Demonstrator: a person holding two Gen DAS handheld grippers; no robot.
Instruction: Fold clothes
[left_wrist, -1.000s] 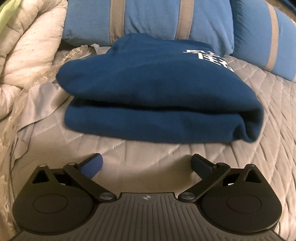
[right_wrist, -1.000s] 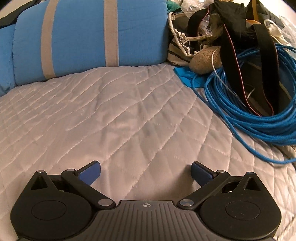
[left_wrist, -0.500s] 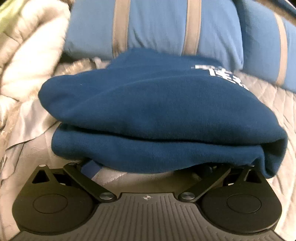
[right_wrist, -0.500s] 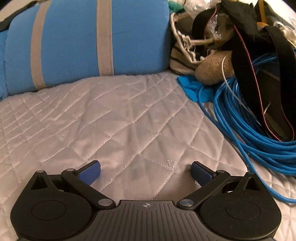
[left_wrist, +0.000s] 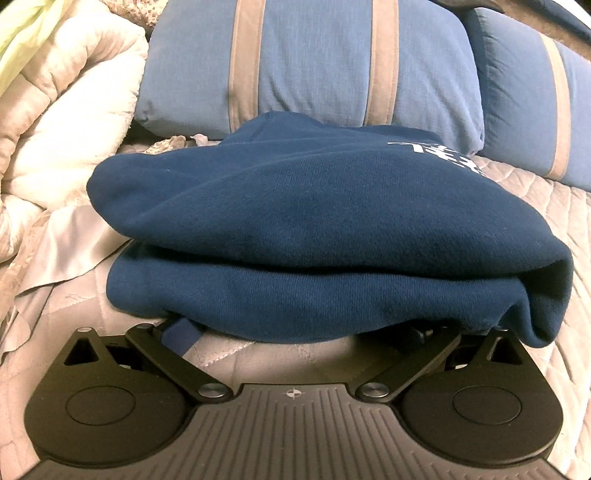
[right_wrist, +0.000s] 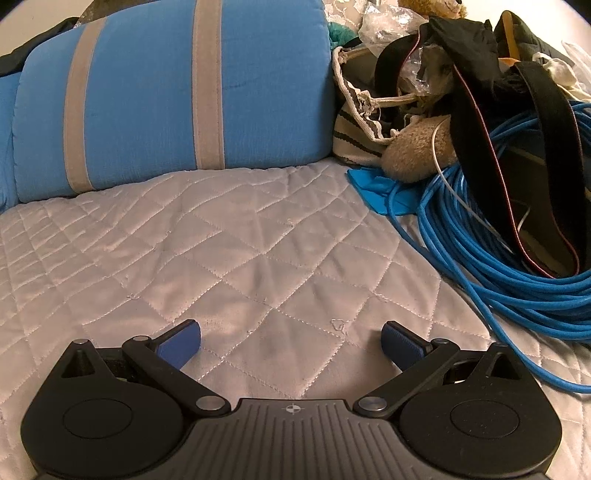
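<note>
Navy fleece: the folded sweatshirt is lying in two stacked layers on the quilted grey bedcover, with white lettering showing at its far right and the open fold end sagging at the right. Behind it, two blue pillows with grey stripes are leaning against the head of the bed, and a rumpled cream comforter is bunching at the left. The left gripper is sitting low and level on the cover, pointing straight at the near edge of the garment; its fingers are spreading wide, released, with both tips tucked beneath the lower layer, so that only a strip of the left blue pad is showing and the right tip is hidden by cloth. The jaws are not clamping anything. The right gripper is hovering flat and low over a bare stretch of the cover, well apart from the sweatshirt, which does not appear in its view; its blue fingertips are standing wide apart, holding nothing. Ahead of it are lying another striped blue pillow, and to the right a coil of blue cable tangled with dark straps and a striped cloth bag.
</note>
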